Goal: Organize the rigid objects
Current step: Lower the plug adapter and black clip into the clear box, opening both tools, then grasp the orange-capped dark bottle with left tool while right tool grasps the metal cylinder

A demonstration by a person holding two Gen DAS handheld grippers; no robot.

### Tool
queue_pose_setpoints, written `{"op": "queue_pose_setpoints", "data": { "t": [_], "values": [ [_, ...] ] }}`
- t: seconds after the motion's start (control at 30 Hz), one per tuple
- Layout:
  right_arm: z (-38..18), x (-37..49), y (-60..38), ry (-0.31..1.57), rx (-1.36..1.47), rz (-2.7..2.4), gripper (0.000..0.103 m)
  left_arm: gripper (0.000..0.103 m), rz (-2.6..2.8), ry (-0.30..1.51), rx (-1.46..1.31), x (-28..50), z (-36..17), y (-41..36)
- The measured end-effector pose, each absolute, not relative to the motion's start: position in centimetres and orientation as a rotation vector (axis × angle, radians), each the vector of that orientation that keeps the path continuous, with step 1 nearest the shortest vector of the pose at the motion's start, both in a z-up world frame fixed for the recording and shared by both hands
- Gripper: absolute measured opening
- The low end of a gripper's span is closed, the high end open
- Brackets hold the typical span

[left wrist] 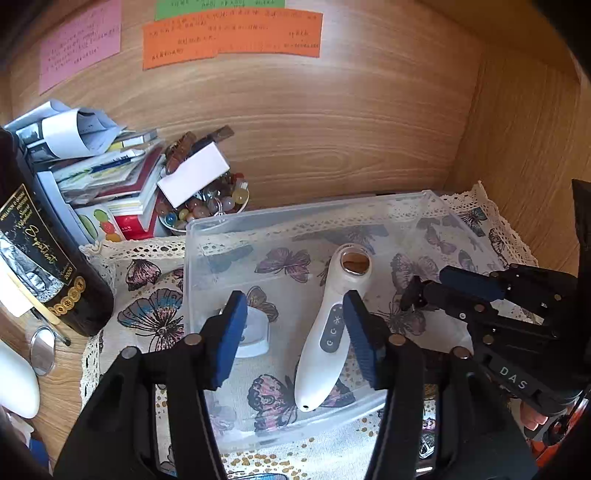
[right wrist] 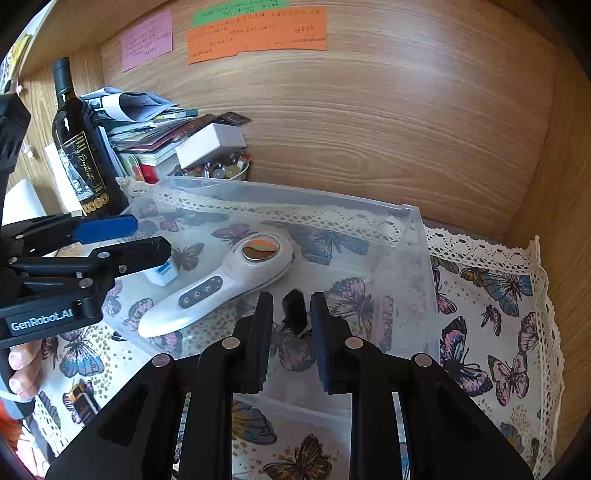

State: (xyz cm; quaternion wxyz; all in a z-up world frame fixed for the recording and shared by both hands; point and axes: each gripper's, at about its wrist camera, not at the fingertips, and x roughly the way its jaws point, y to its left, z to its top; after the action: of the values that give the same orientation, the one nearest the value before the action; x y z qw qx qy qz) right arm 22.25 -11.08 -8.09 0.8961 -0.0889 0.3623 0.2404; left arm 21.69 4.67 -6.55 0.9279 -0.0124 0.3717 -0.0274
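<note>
Hovering over the clear bin (left wrist: 207, 236), the left gripper (left wrist: 295, 332) has its blue pads spread wide with nothing between them. Centre frame in the left view, the white device (left wrist: 325, 343) lies flat on the bin floor, round metal head toward the back wall, buttons facing up. Just left of it, partly behind the left pad, sits a small white piece (left wrist: 255, 332).

Over at right of that view, the right gripper (left wrist: 424, 291) reaches in above the bin, and in its own view the fingers stand parted, clamping nothing. Between those tips, a small black object (right wrist: 293, 310) rests on the bin floor; what it is I cannot tell. The bin sits on a butterfly cloth (right wrist: 498, 332).

Upper left of the right view: a wine bottle (right wrist: 79, 147) stands upright, a pile of books (right wrist: 159, 136) behind it, a bowl of beads (right wrist: 218, 170) beside them. Coloured notes (right wrist: 258, 35) cling to the wooden back panel.
</note>
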Motion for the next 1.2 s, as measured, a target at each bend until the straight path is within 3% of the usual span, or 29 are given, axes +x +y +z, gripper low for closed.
{"op": "queue_pose_setpoints", "data": {
  "t": [0.13, 0.4, 0.7, 1.2],
  "values": [
    [-7.0, 21.2, -11.3, 0.718, -0.184, 0.494, 0.024, 0.065, -0.058, 0.728, -0.019, 20.5, -5.4, 4.4],
    [-4.4, 18.1, -12.9, 0.625, -0.184, 0.490, 0.041, 0.094, -0.034, 0.648, 0.009, 16.6, -3.1, 4.3],
    [-4.4, 14.2, -13.9, 0.594, -0.191, 0.499, 0.045, 0.100, -0.031, 0.655, 0.047, 11.9, -3.9, 3.6],
    [-9.7, 10.3, -13.3, 0.757, -0.189, 0.583, 0.045, 0.100, -0.065, 0.818, 0.059, 7.2, -9.9, 2.4]
  ]
}}
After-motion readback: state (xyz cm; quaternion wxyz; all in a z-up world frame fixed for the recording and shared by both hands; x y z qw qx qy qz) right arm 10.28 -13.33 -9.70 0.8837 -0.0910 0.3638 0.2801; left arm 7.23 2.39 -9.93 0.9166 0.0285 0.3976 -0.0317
